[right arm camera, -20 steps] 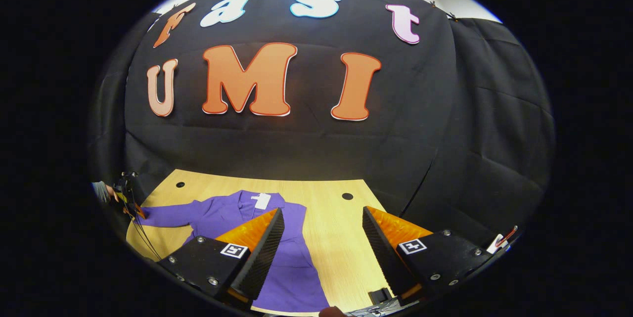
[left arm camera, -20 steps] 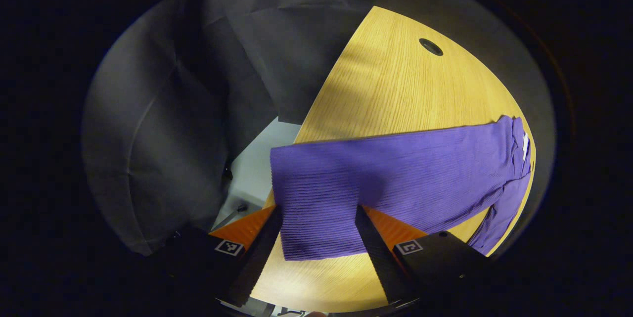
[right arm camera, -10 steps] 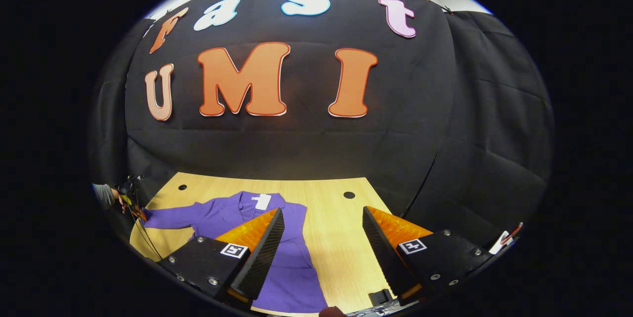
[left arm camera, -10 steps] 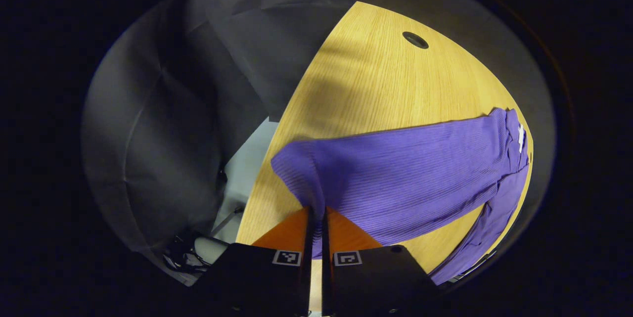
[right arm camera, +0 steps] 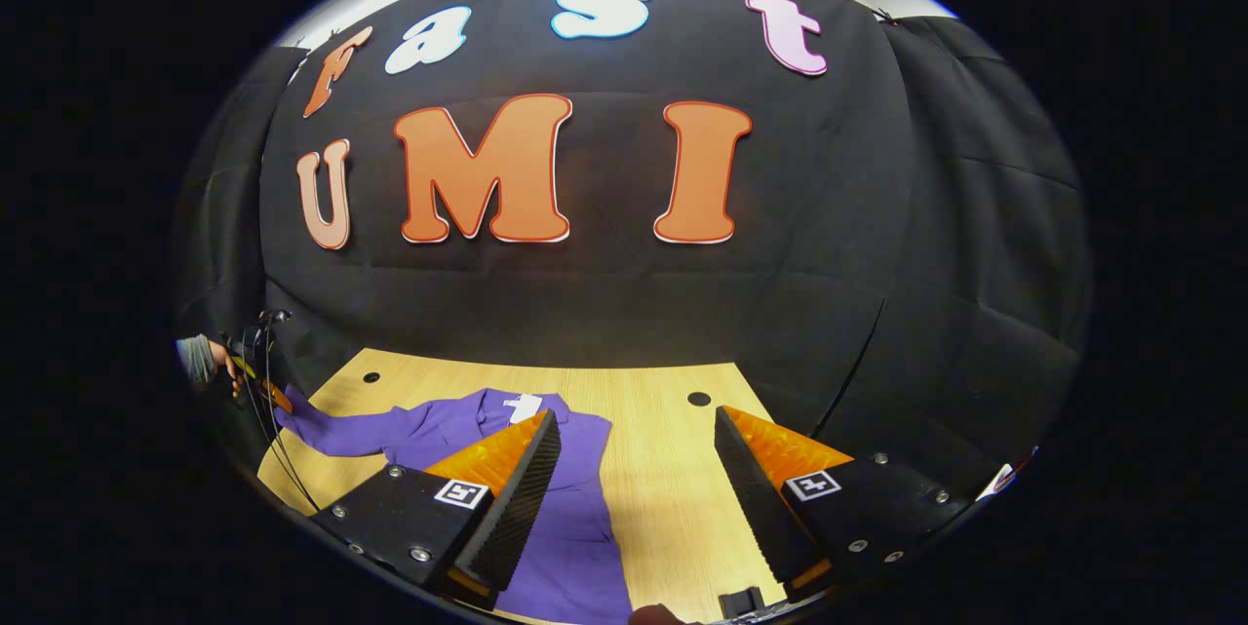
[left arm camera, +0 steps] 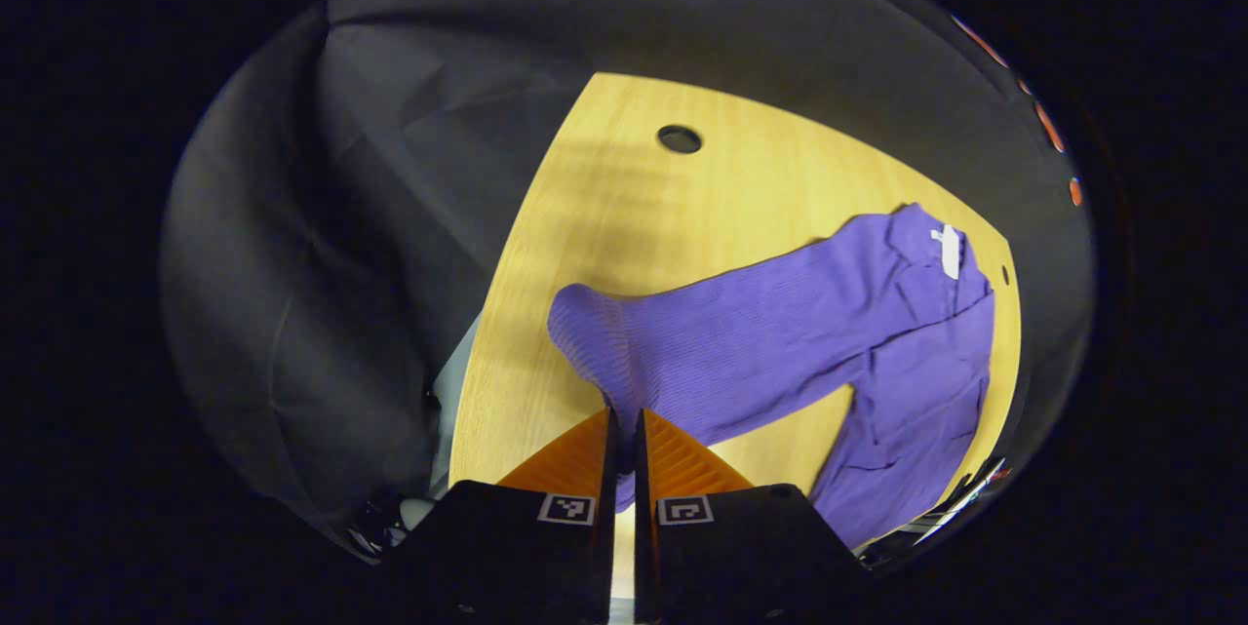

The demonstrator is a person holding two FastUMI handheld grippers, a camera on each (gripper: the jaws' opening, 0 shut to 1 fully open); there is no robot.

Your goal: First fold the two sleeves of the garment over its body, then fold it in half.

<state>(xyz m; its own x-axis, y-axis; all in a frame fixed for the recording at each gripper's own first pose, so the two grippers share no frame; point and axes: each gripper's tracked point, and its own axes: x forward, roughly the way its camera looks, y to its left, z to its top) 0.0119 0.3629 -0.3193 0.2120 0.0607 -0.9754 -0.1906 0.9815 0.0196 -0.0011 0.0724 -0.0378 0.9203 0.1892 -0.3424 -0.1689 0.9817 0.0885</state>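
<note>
Left gripper [left arm camera: 624, 425] jaws pinched purple garment's [left arm camera: 877, 332] sleeve [left arm camera: 624, 347] cuff, lifted near bench [left arm camera: 624, 215] left edge. Right gripper [right arm camera: 634, 469] jaws spread, hovered over garment body.

A second ago the left gripper [left arm camera: 624, 430] stood with its fingers wide apart around the cuff of the purple garment's [left arm camera: 780, 332] sleeve [left arm camera: 604, 342], which lay flat on the table [left arm camera: 604, 206]. Now those fingers are pressed together on the cuff, which is bunched and raised between them, and more of the garment's body shows beyond them.
</note>
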